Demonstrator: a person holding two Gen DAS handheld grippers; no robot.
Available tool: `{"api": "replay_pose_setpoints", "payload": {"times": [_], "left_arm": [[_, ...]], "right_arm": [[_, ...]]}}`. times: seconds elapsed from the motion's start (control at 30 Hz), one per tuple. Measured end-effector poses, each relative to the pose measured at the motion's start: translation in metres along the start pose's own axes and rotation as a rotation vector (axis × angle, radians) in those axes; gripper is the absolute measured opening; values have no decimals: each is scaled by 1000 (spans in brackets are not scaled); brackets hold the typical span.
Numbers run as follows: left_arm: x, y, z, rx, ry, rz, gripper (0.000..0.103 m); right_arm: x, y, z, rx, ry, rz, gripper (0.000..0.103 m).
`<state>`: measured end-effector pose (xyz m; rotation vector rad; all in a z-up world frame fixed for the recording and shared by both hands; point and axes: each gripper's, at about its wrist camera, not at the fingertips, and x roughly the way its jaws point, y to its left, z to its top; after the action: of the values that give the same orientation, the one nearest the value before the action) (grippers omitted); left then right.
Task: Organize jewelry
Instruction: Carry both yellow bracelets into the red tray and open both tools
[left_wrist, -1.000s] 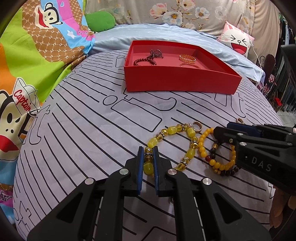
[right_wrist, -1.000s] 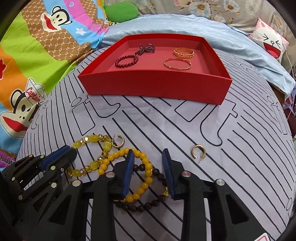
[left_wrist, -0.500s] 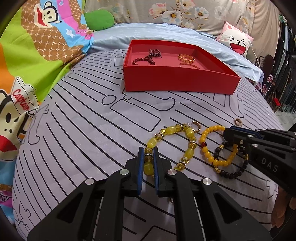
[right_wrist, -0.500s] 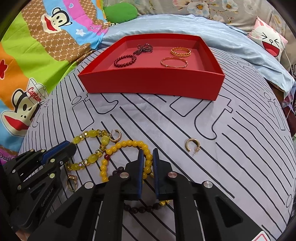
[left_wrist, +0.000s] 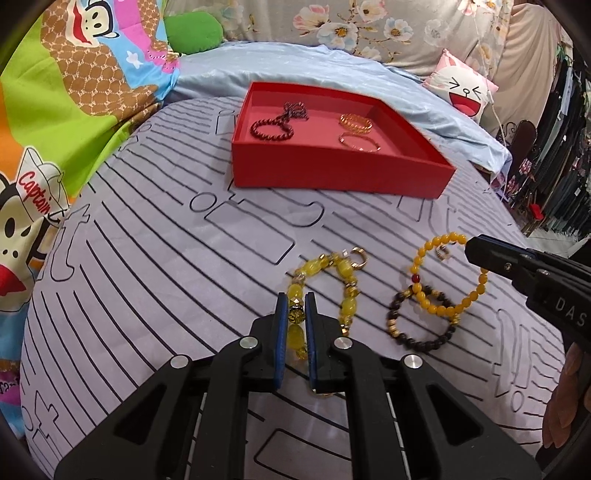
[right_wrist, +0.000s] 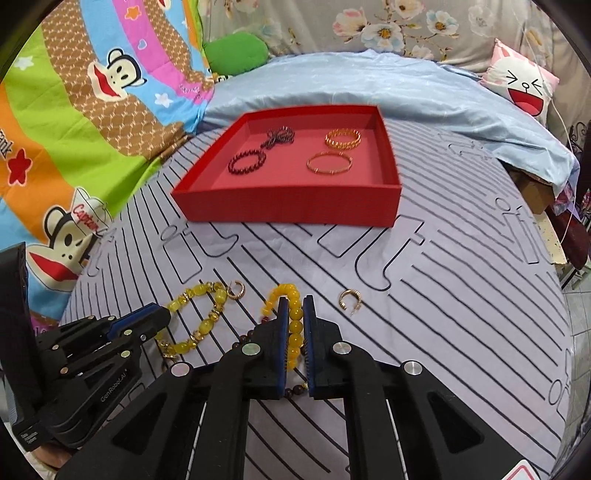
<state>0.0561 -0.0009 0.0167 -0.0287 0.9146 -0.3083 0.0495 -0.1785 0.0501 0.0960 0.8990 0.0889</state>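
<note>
Jewelry half sorted: four bracelets lie in the red tray (right_wrist: 295, 210), while my left gripper (left_wrist: 294, 314) clamps the chunky yellow bracelet (left_wrist: 347, 295) and my right gripper (right_wrist: 294, 317) the amber bead bracelet (right_wrist: 291, 325), with the dark bead bracelet (left_wrist: 417, 328) and two gold hoop earrings (right_wrist: 350, 300) waiting.

A bed fills the view — a grey sheet (left_wrist: 155, 280) with black line patterns on top, a pale blue quilt (right_wrist: 369, 88) behind it. To the left lies a bright cartoon-monkey blanket (left_wrist: 55, 122) and a green cushion (right_wrist: 236, 50); a floral cover (left_wrist: 369, 26) backs the bed, a pink laughing-face pillow (right_wrist: 524, 88) at right. Dark clothes (left_wrist: 569, 155) hang far right.
</note>
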Motion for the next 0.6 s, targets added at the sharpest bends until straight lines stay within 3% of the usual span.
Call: {"api": "replay_pose_setpoints", "payload": {"times": [0.6], "left_arm": [[-43,-31,55,72,-88,-82,9]], "right_arm": [[-23,-10,29,23,-70,-7,7]]}}
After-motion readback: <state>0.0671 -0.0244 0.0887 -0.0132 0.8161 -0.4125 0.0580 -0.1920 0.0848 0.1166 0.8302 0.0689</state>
